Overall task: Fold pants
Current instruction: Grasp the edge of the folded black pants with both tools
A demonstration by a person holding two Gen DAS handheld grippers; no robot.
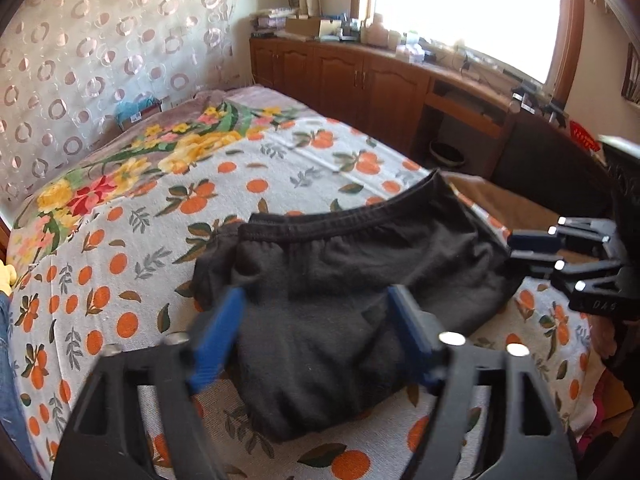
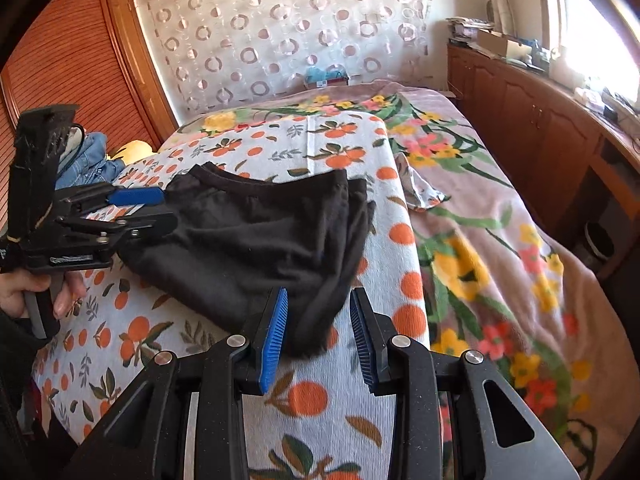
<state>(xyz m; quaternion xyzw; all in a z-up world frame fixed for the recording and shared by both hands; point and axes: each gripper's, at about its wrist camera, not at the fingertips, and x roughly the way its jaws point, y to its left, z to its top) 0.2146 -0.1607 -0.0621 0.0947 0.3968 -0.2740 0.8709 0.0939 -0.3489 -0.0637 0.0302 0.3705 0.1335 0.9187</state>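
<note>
Black pants [image 1: 352, 280] lie folded in a compact bundle on the orange-print sheet [image 1: 120, 240] near the bed's right-hand edge, waistband toward the headboard. Left hand-held gripper [image 1: 316, 312]: jaws wide apart over the bundle's near end, blue pads [image 1: 216, 336] clear of the cloth, nothing held. Right hand-held gripper [image 2: 318, 336]: jaws partly open, straddling the pants' near corner; pads apart from the fabric. Sheet beyond the waistband lies bare up to the floral blanket [image 2: 480, 240].
</note>
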